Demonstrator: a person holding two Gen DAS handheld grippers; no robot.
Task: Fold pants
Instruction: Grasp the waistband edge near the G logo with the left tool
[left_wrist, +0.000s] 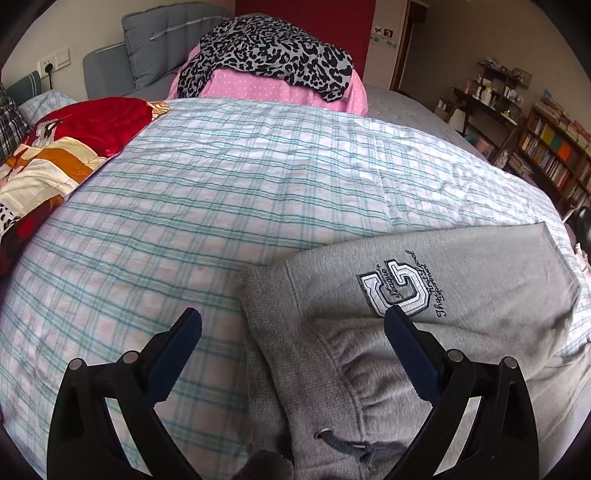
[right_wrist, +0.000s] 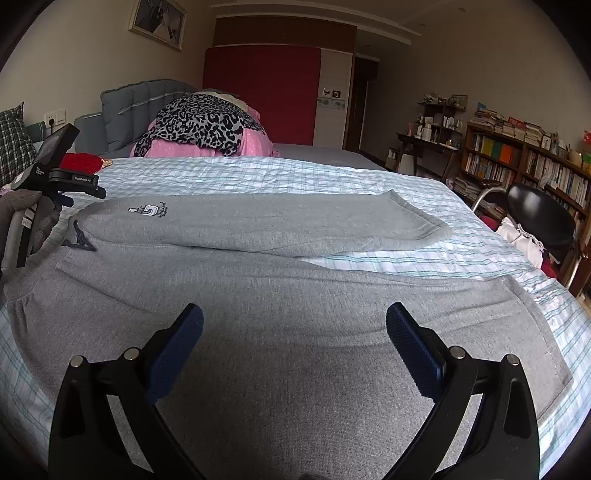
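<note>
Lying flat on the bed (right_wrist: 258, 173), pants (right_wrist: 295, 295) ready for folding; left gripper (left_wrist: 293, 314) & right gripper (right_wrist: 294, 314) jaws spread, empty; waistband at 9 o'clock.

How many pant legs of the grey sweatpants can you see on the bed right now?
2. The far leg, bearing the logo patch, lies across the checked bedspread; the near leg lies just ahead of the right hand-held gripper. Both look fully visible.

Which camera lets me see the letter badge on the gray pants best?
The left wrist view. There the badge on the gray pants is big and close, with its stitching and the writing around it visible. In the right wrist view the badge is only a tiny mark, far off near the waistband.
</note>
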